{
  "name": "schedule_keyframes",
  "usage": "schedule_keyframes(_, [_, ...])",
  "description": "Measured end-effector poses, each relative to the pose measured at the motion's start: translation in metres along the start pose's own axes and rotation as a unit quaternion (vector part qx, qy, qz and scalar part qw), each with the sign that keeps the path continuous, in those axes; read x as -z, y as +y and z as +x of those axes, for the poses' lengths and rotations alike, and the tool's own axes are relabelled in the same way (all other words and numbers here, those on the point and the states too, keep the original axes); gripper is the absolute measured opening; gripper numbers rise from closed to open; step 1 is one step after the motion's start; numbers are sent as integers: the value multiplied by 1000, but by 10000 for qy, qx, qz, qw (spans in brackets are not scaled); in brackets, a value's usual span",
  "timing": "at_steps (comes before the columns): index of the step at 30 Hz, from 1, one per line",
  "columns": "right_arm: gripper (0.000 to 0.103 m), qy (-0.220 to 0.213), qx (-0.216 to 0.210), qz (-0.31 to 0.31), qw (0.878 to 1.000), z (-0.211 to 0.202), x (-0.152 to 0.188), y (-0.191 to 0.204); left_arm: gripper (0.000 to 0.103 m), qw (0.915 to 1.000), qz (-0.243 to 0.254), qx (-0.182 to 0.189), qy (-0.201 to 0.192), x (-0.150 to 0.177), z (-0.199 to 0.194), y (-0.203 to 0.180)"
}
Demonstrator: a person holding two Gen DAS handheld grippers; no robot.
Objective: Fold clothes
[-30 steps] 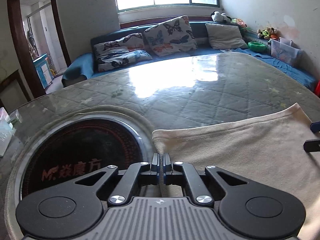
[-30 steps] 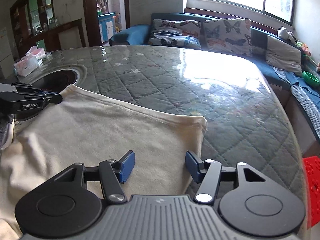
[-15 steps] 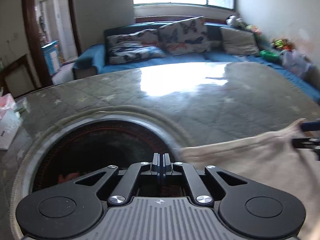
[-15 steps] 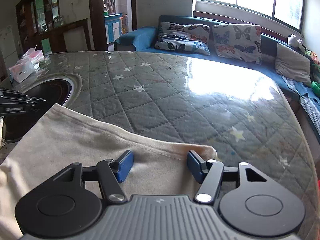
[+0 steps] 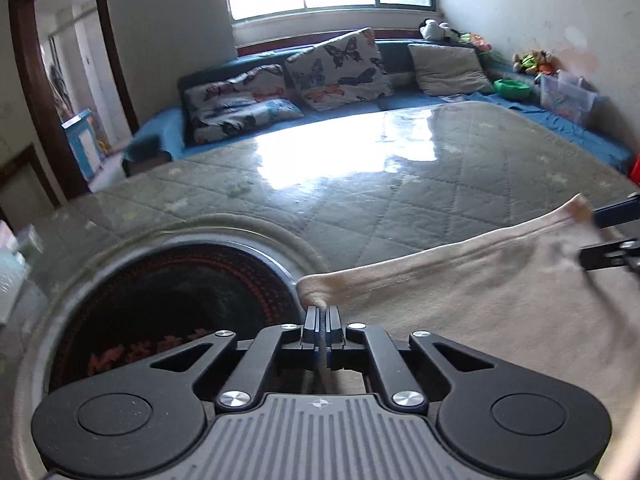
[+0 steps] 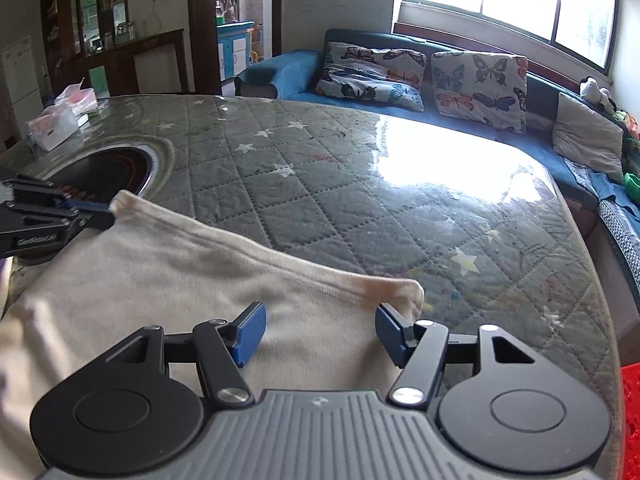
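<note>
Cream garment (image 6: pixel 168 280) spread flat on the near part of the quilted worktop (image 6: pixel 360 200), hemmed edge turned toward the far side, most likely so that the two far corners can be taken and carried back in one even fold. Left hand-held gripper (image 5: pixel 321 314) closed tight on the garment's far left corner, cloth bunched just ahead of the tips, right at the rim of the round black hotplate (image 5: pixel 168 300) set into the worktop; seen from the right wrist view as a dark clamp (image 6: pixel 86 216) pinching that same corner. Right hand-held gripper (image 6: pixel 318 332) spread wide over the far right corner, blue pads (image 6: pixel 250 332) either side of the cloth and not yet closed on it, apparently lined up to match the left grip. Hem slightly slack between the two corners, so a level lift probably needed to keep the fold square. Tissue packet (image 6: pixel 56 124) at the far left of the worktop, sofa with butterfly cushions (image 6: pixel 476 80) beyond the far edge, both well apart from the garment.
</note>
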State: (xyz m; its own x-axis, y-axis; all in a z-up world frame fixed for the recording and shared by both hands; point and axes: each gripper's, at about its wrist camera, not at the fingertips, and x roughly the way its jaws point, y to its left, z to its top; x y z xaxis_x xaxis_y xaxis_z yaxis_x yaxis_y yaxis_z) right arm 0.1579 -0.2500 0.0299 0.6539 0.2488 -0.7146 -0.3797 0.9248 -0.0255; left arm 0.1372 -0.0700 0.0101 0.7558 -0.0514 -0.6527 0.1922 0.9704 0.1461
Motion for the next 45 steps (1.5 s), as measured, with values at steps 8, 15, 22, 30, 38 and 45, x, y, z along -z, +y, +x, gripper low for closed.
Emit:
schedule_keyframes(8, [63, 36, -215, -208, 9995, 8, -2, 9, 2, 9986, 254, -450, -93, -12, 23, 8])
schedule_keyframes(15, [65, -3, -200, -174, 9996, 23, -17, 11, 7, 9989, 50, -458, -104, -19, 21, 23])
schedule_keyframes(22, [66, -129, -368, -451, 9982, -18, 0, 37, 15, 9993, 170, 131, -291, 5, -36, 6])
schedule_keyframes(30, [75, -261, -643, -762, 9947, -70, 40, 89, 46, 9969, 388, 531, -422, 32, -68, -32])
schedule_keyframes(38, [75, -262, -850, -1362, 9867, -80, 58, 129, 46, 9980, 149, 487, -385, 18, -58, -26])
schedule_keyframes(45, [65, 11, -1115, -1132, 9873, -78, 53, 142, 45, 9974, 376, 557, -252, 3, -36, -41])
